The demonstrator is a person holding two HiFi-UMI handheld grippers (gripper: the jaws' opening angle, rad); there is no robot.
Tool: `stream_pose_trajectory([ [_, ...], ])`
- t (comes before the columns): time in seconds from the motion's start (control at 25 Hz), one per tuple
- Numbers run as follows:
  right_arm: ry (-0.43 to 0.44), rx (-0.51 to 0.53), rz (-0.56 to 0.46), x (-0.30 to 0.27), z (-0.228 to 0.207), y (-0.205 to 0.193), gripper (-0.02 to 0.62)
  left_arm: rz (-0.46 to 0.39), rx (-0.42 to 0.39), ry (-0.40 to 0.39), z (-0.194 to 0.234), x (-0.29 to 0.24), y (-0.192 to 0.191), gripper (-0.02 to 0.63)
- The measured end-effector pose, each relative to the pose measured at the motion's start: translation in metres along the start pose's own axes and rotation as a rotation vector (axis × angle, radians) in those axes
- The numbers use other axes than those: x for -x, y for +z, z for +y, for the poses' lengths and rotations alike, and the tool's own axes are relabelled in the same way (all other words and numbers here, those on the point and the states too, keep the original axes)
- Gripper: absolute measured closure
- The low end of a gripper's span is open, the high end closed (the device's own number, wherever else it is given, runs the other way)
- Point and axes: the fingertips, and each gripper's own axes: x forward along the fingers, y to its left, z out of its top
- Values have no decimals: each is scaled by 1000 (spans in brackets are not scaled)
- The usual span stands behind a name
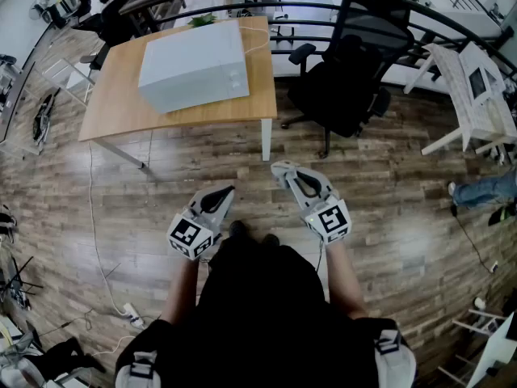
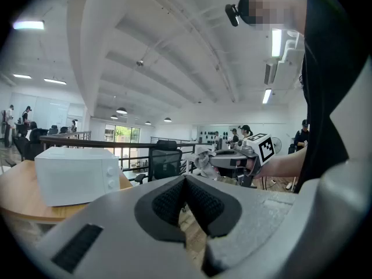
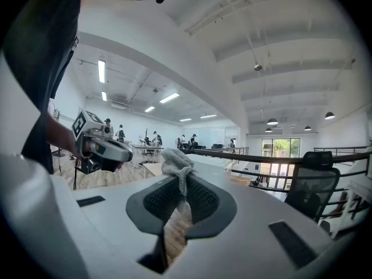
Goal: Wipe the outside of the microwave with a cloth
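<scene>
Wiping has not begun: the right gripper [image 1: 284, 170] pinches the cloth [image 3: 176, 161], the left gripper [image 1: 224, 192] is closed on nothing, and the microwave [image 1: 194, 65] sits on the table [image 1: 113, 107] at 11 o'clock, so stepping closer likely comes next.

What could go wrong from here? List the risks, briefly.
1. The right tool pinches the cloth only by a thin strip near its tips; it may slip out while rubbing.
2. A cable trails across the floor beside the table; a foot could snag it on the approach.
</scene>
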Motion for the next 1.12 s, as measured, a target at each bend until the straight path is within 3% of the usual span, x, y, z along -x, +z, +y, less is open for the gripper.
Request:
stream_pose_trajectory([
  [0.28, -1, 3, -8, 11, 13, 12, 571, 0, 13, -4, -6, 11, 2, 604],
  [0.72, 19, -17, 3, 25, 21, -1, 569, 21, 22, -11, -24, 12, -6, 604],
  [1.12, 33, -22, 22, 5, 12, -9, 569, 25, 22, 3, -7, 8, -8, 604],
])
